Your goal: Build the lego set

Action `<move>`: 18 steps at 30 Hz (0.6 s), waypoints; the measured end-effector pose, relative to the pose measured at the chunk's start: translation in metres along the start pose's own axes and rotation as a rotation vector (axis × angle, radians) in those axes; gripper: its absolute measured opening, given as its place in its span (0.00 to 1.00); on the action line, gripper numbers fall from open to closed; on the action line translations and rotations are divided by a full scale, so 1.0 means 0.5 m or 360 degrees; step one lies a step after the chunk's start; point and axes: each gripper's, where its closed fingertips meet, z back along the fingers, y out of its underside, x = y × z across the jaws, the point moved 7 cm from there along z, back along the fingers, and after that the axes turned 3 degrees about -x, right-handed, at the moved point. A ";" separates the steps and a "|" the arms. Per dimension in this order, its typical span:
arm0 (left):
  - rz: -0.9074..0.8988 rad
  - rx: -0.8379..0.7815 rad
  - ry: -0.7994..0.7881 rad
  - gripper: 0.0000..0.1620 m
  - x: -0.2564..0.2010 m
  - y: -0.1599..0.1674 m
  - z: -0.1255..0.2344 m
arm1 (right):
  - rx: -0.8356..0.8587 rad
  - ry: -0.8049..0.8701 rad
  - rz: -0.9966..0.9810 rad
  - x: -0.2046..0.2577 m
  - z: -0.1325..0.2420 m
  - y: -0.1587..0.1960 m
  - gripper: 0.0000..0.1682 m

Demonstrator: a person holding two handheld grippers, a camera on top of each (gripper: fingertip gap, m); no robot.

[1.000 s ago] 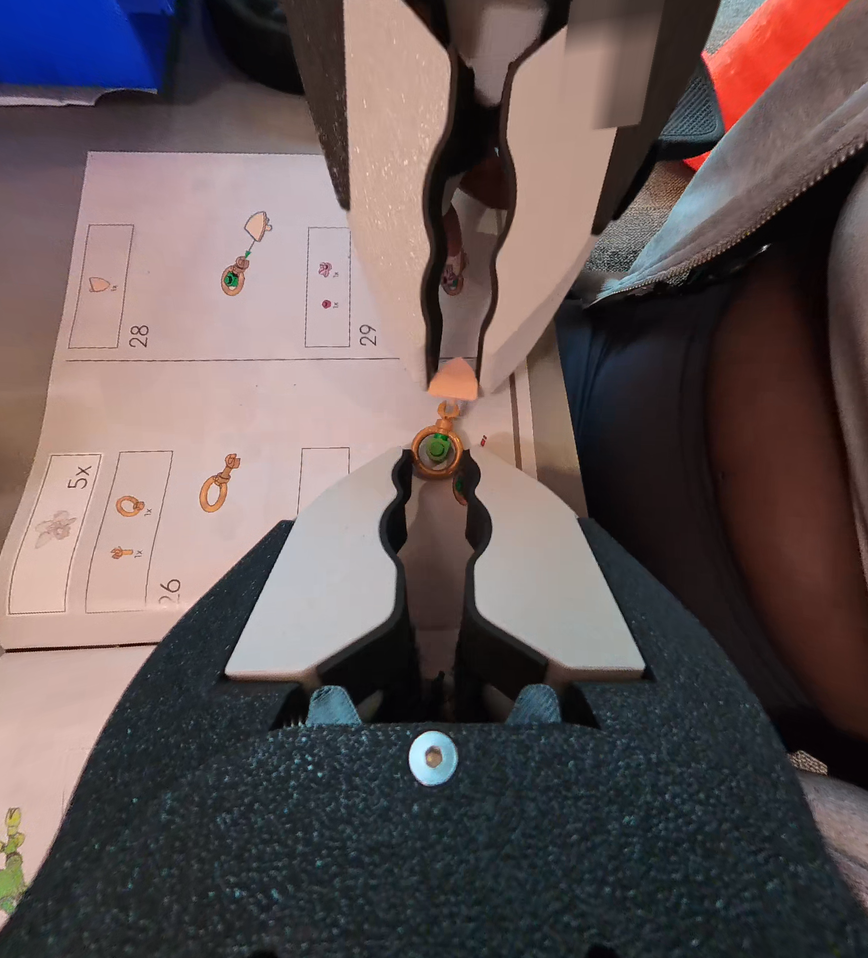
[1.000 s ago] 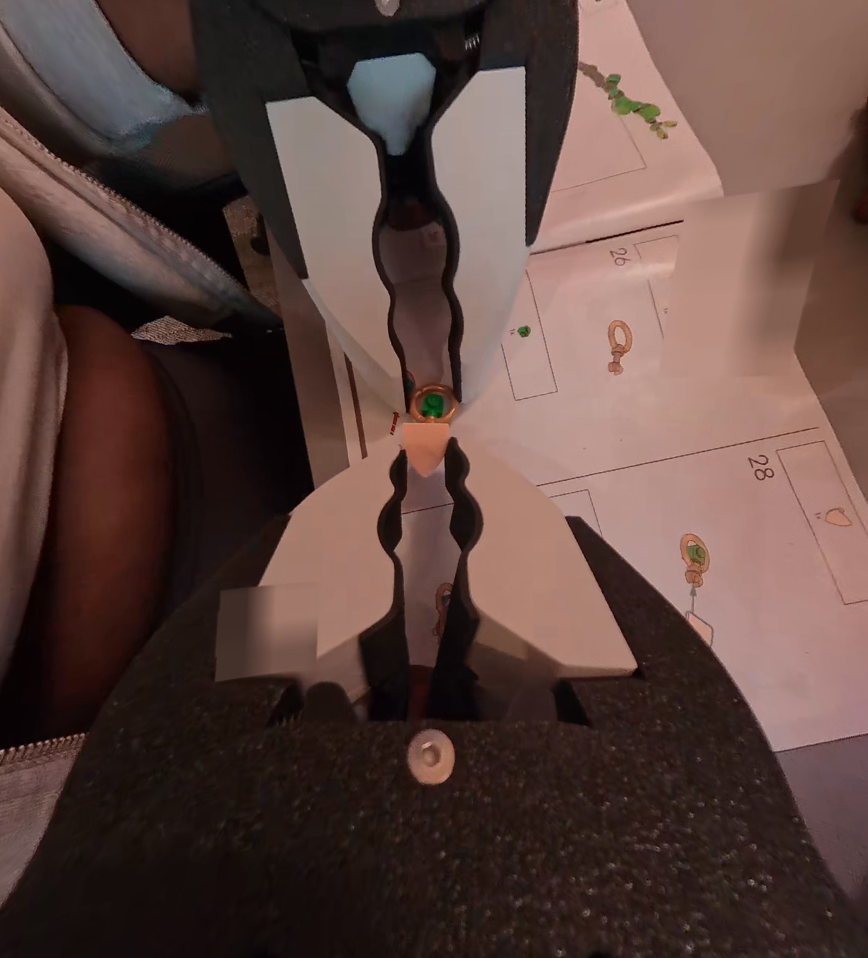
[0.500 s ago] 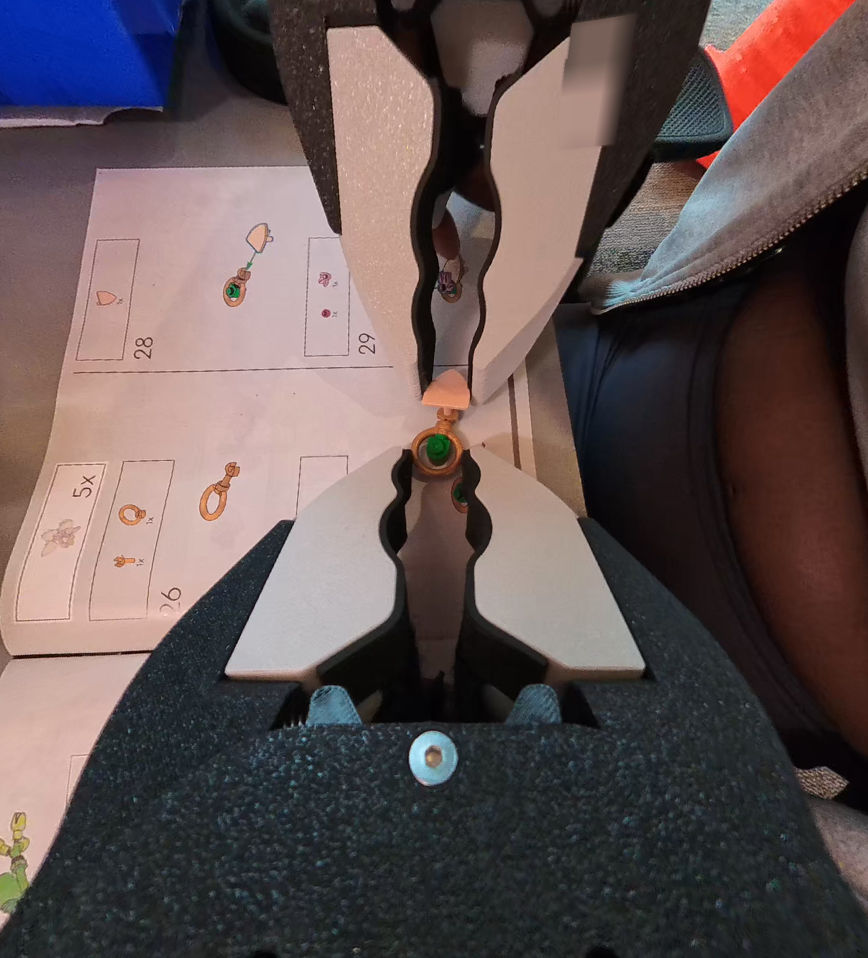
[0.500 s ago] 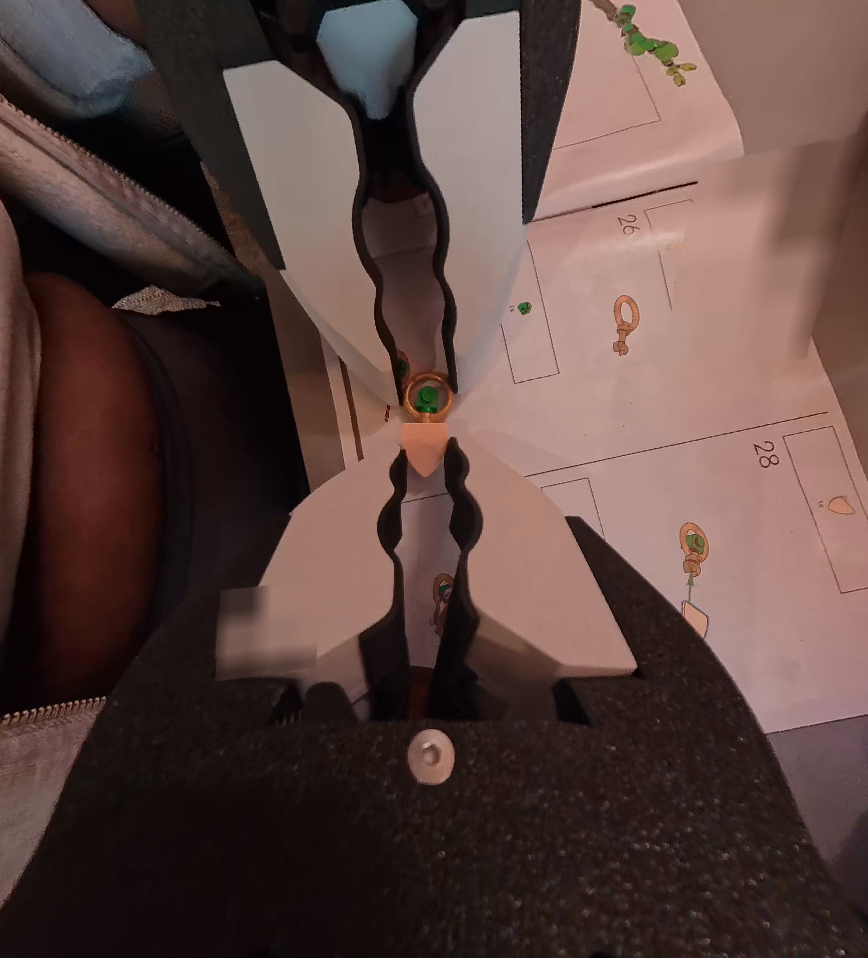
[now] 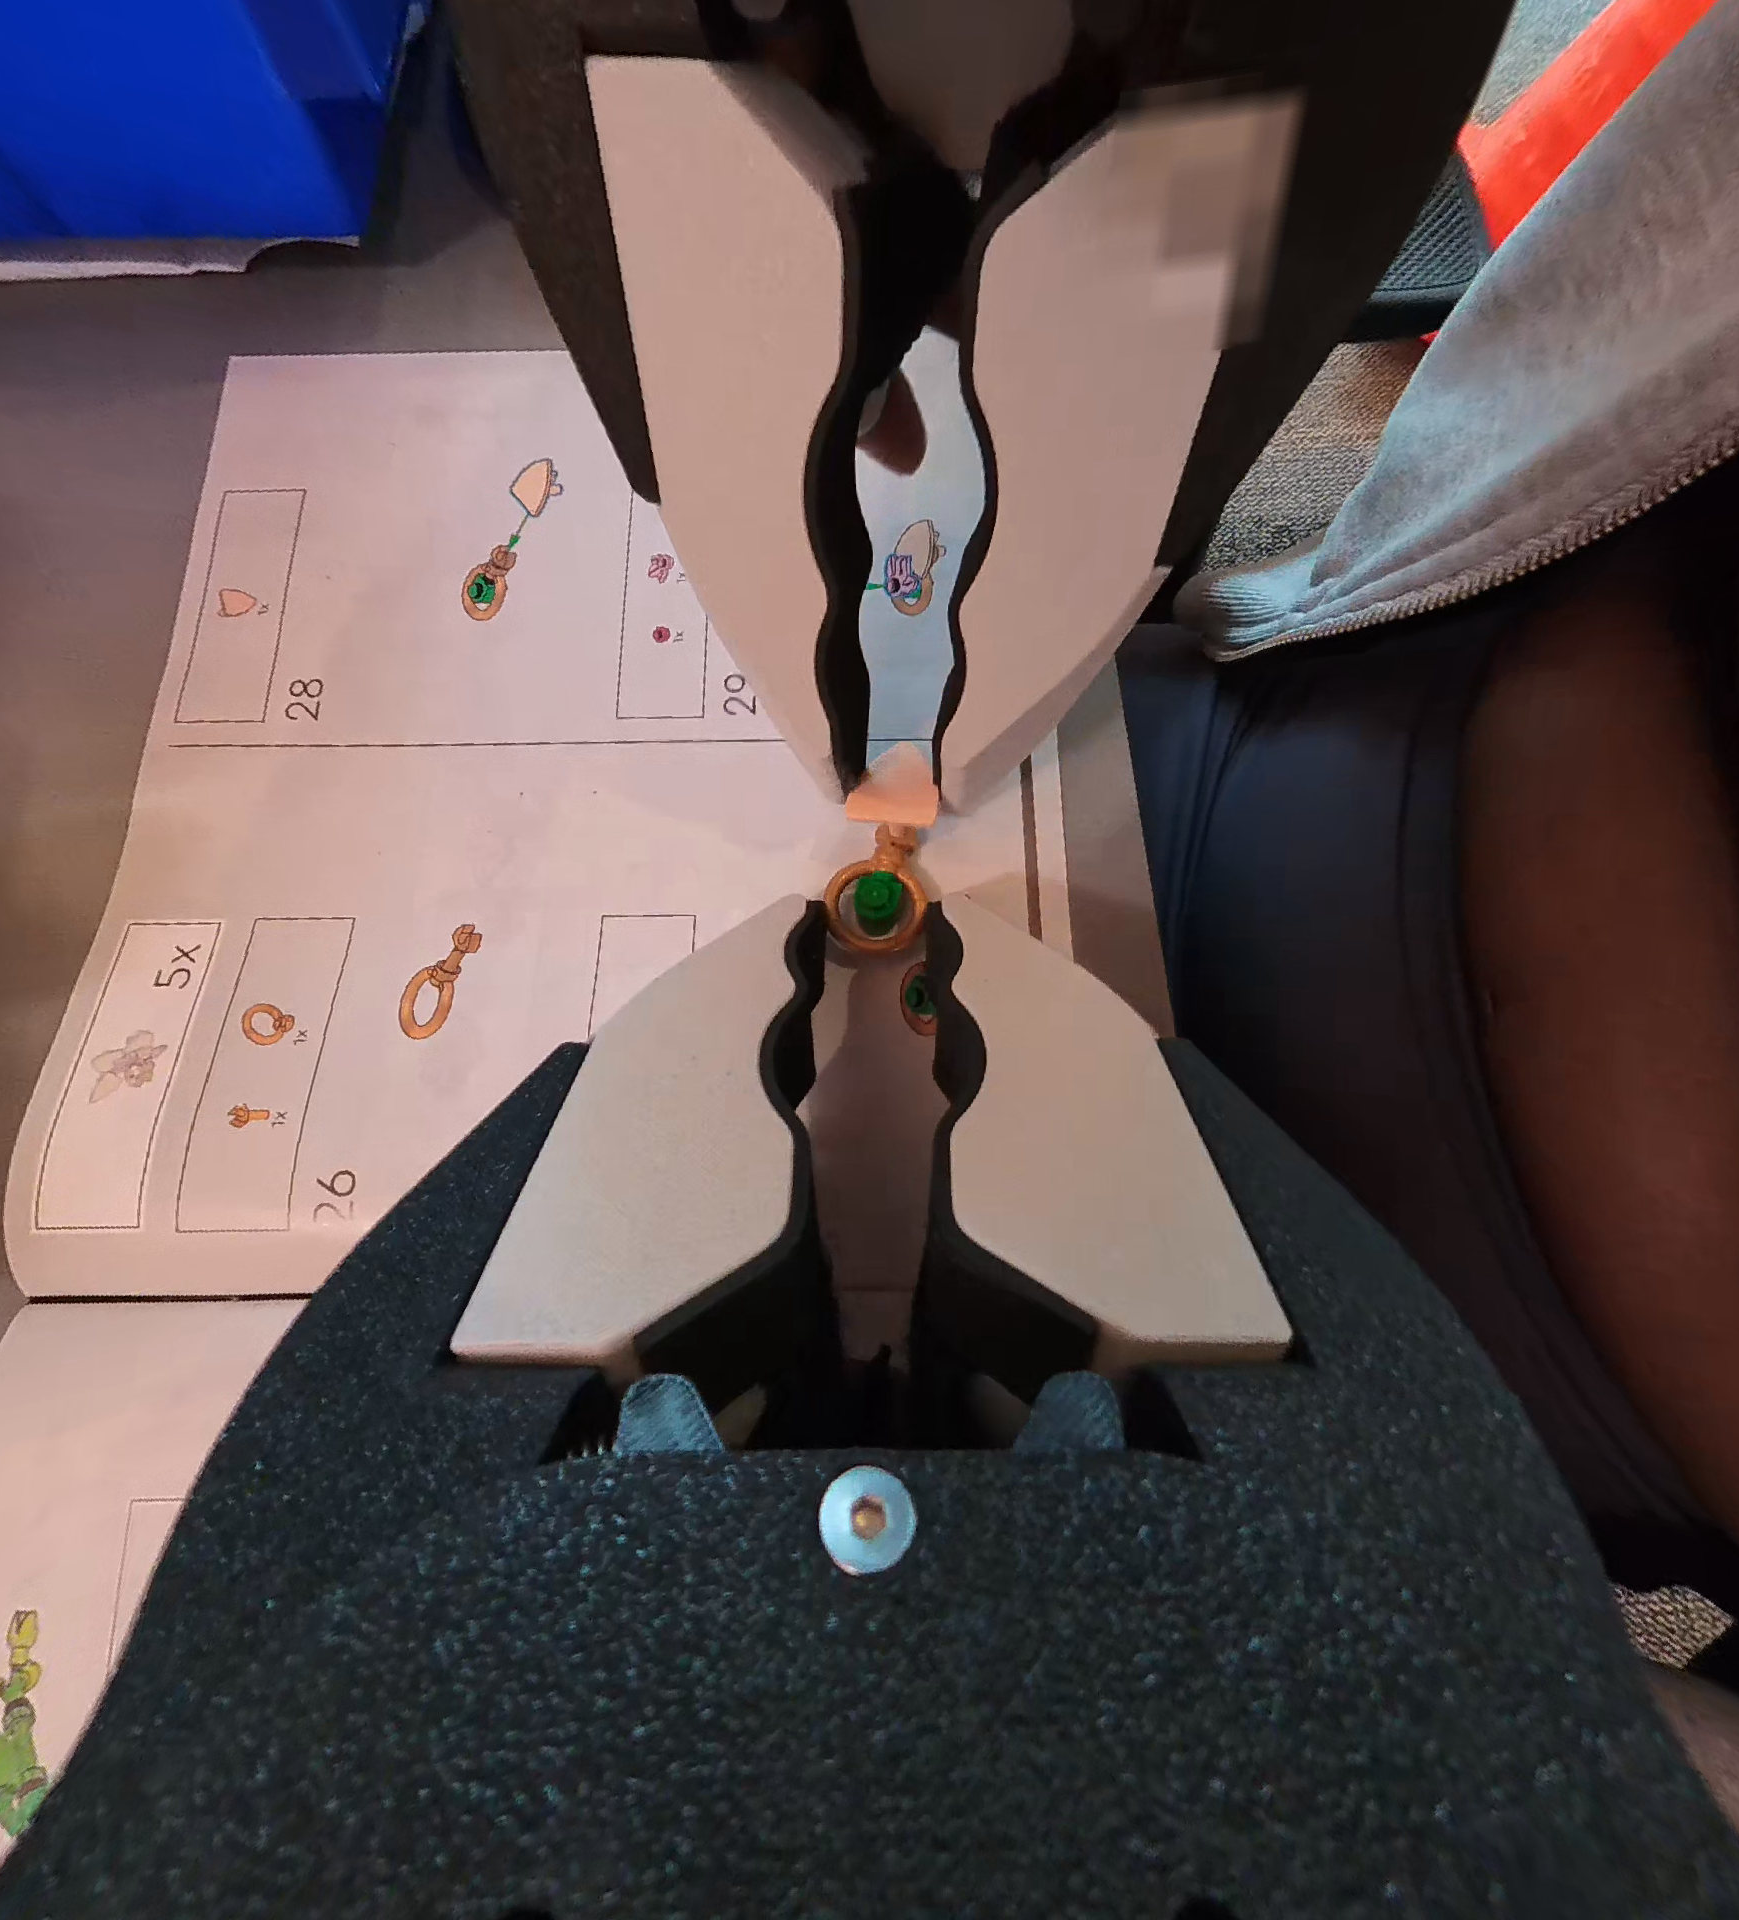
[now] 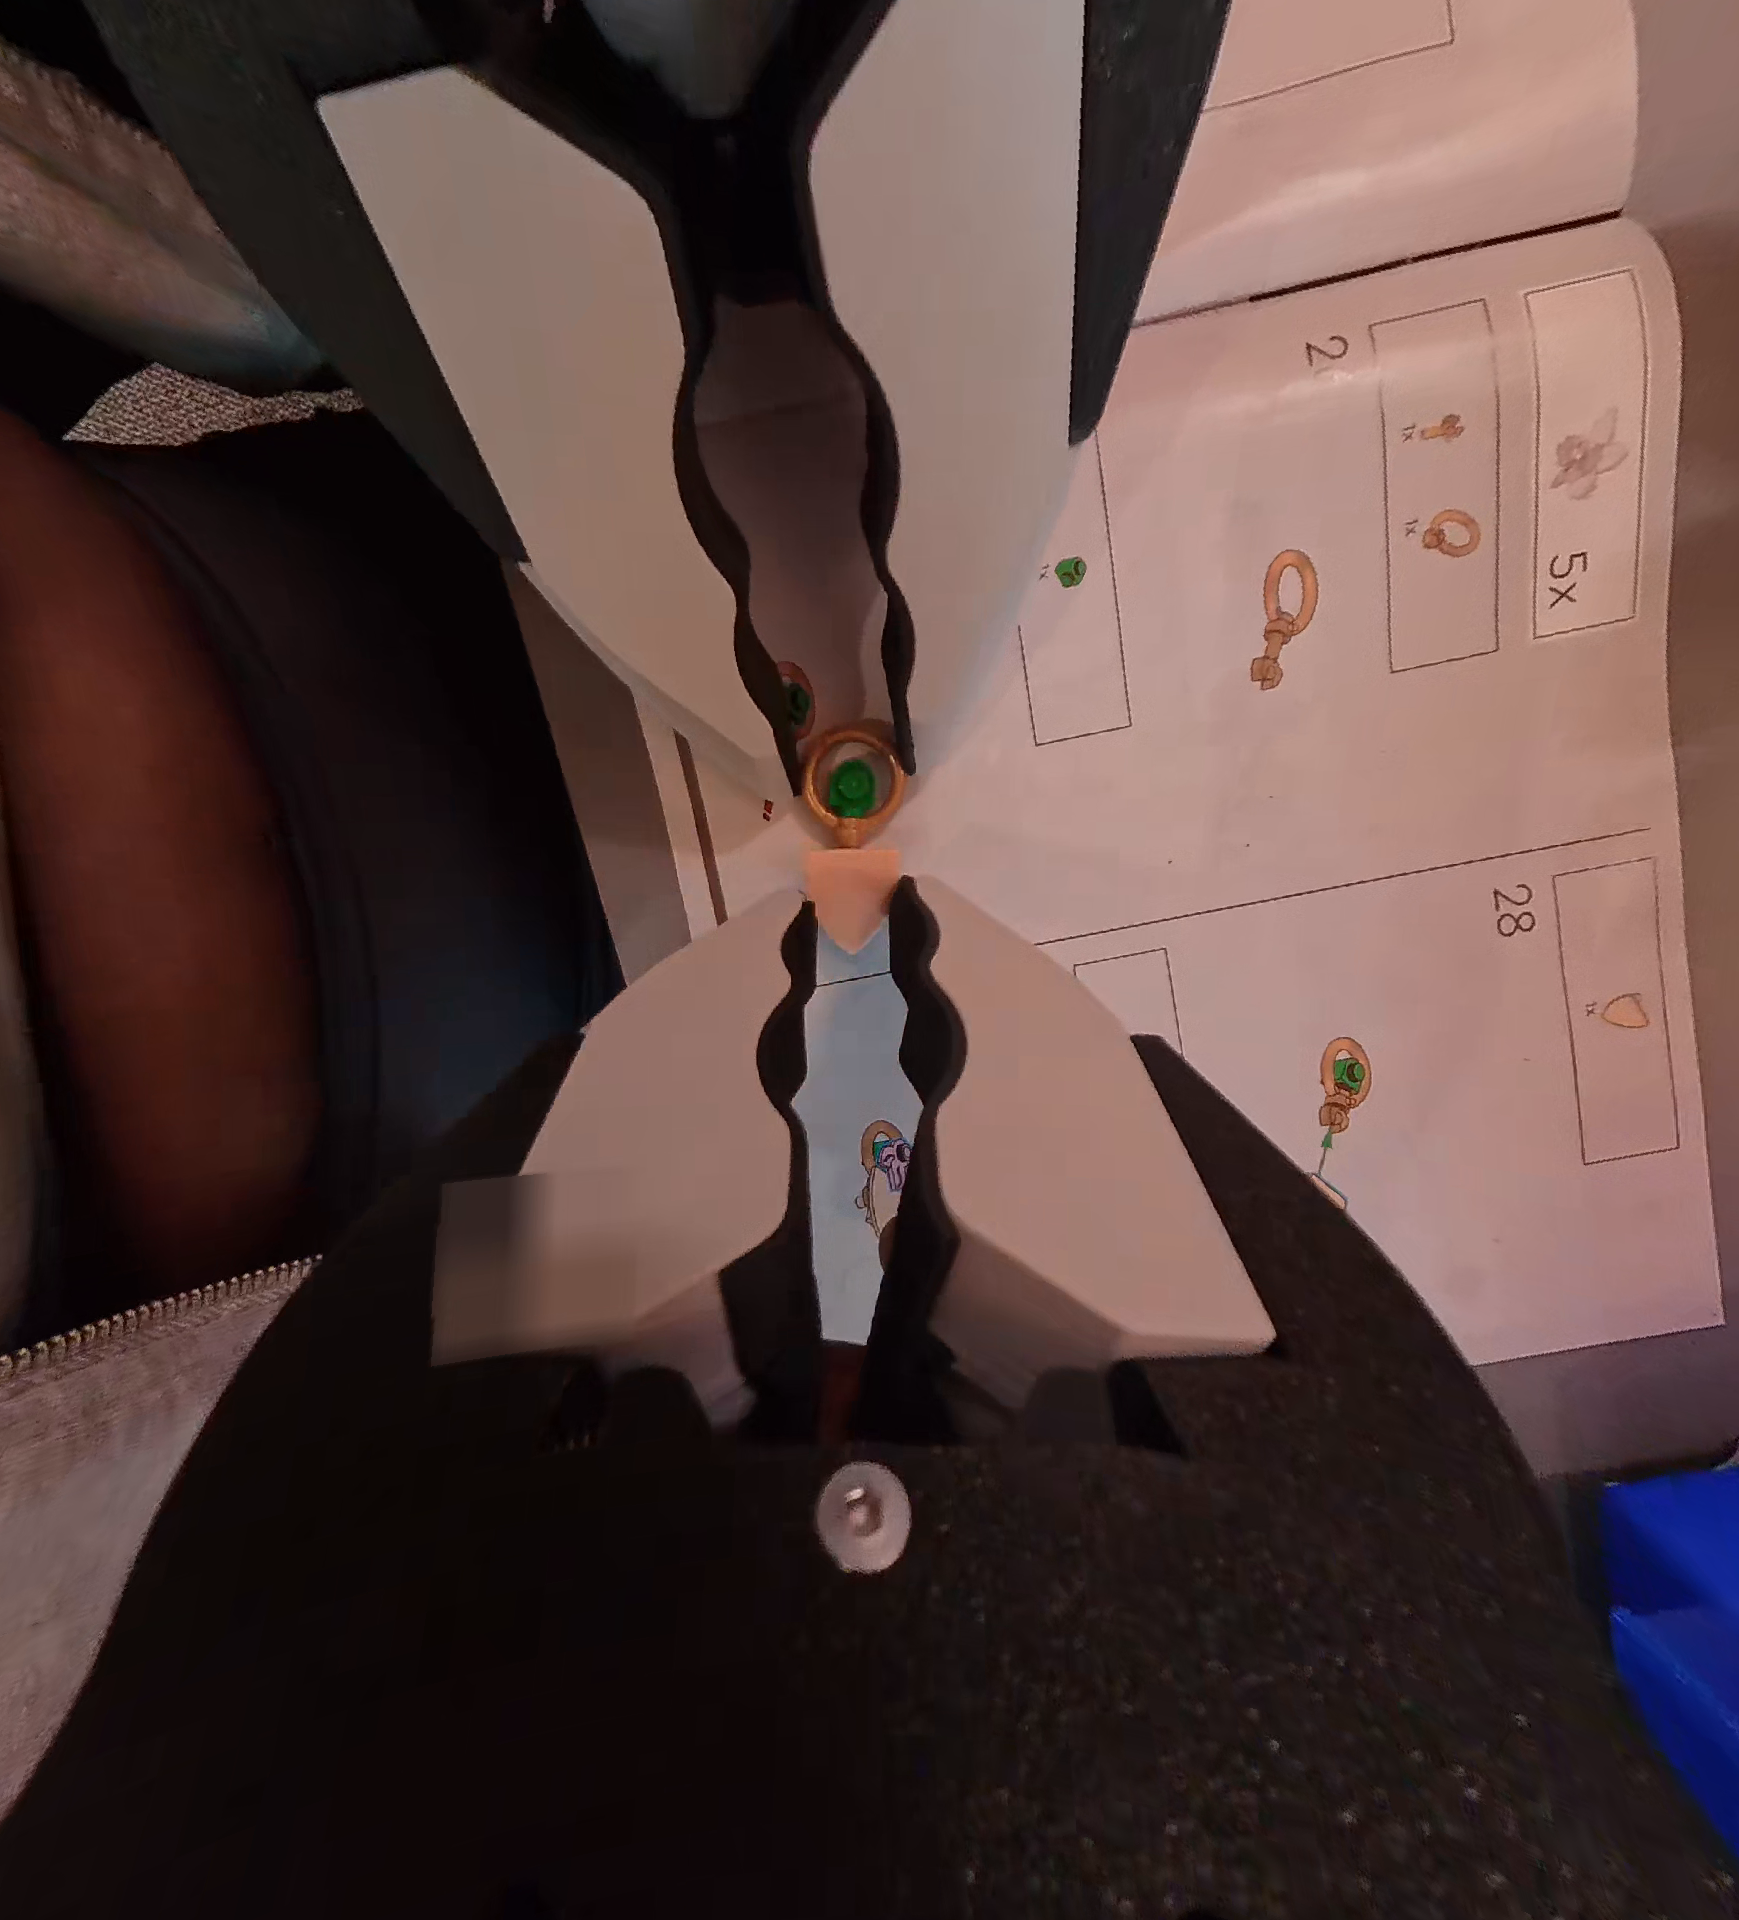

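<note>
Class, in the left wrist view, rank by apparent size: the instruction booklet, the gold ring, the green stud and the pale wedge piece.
1. instruction booklet
2. gold ring and pale wedge piece, too alike to rank
3. green stud

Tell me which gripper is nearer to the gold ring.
Left. The left gripper is shut on the gold ring itself; the right gripper faces it, pinching the tan wedge piece at the ring's stem.

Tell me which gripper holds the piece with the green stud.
The left gripper: its gold ring carries the green stud. The right gripper pinches a plain peach piece.
</note>
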 end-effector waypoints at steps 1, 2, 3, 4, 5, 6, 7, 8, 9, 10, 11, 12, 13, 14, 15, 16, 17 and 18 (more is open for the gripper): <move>0.0000 -0.0004 0.0000 0.11 0.000 0.000 0.000 | 0.0018 0.0002 -0.0006 0.000 0.000 -0.001 0.08; 0.0002 -0.0006 0.0000 0.11 0.000 0.001 0.000 | 0.0042 0.0006 -0.0013 0.000 0.000 -0.002 0.08; 0.0004 -0.0008 0.0000 0.11 0.000 0.001 0.000 | 0.0074 0.0016 -0.0012 0.001 -0.001 -0.002 0.08; 0.0006 -0.0009 -0.0001 0.11 0.000 0.001 0.000 | 0.0120 0.0032 0.0000 0.001 -0.002 -0.001 0.08; 0.0005 -0.0011 -0.0001 0.11 0.000 0.001 0.000 | 0.0142 0.0043 0.0006 0.002 -0.003 -0.002 0.08; 0.0006 -0.0014 -0.0001 0.11 0.000 0.002 0.000 | 0.0157 0.0053 0.0007 0.003 -0.003 -0.004 0.08; 0.0009 -0.0017 0.0000 0.11 0.000 0.002 0.000 | 0.0169 0.0060 0.0010 0.003 -0.003 -0.005 0.08; 0.0010 -0.0020 0.0001 0.11 0.000 0.003 0.000 | 0.0179 0.0062 0.0005 0.003 -0.003 -0.006 0.08; 0.0010 -0.0020 0.0002 0.11 0.000 0.003 0.000 | 0.0188 0.0061 0.0004 0.003 -0.003 -0.007 0.08; 0.0012 -0.0021 0.0002 0.11 0.000 0.003 0.001 | 0.0193 0.0062 0.0003 0.003 -0.003 -0.008 0.08; 0.0013 -0.0021 0.0002 0.11 0.000 0.003 0.001 | 0.0202 0.0065 0.0000 0.004 -0.002 -0.010 0.08; 0.0016 -0.0022 0.0002 0.11 0.000 0.003 0.001 | 0.0224 0.0075 0.0007 0.005 -0.002 -0.012 0.08; 0.0020 -0.0024 0.0003 0.11 0.000 0.003 0.001 | 0.0255 0.0089 0.0024 0.006 -0.002 -0.016 0.08; 0.0020 -0.0034 0.0006 0.11 0.000 0.003 0.001 | 0.0268 0.0100 0.0035 0.007 -0.001 -0.020 0.08; 0.0025 -0.0050 0.0019 0.11 0.000 0.003 0.003 | 0.0274 0.0100 0.0022 0.006 -0.001 -0.024 0.08; 0.0043 -0.0058 0.0029 0.11 0.001 0.004 0.005 | 0.0283 0.0099 0.0010 0.004 0.000 -0.026 0.08; 0.0060 -0.0058 0.0037 0.11 0.002 0.005 0.006 | 0.0297 0.0096 0.0005 0.002 0.001 -0.026 0.08; 0.0074 -0.0056 0.0043 0.11 0.003 0.005 0.006 | 0.0308 0.0092 0.0000 0.000 0.002 -0.026 0.08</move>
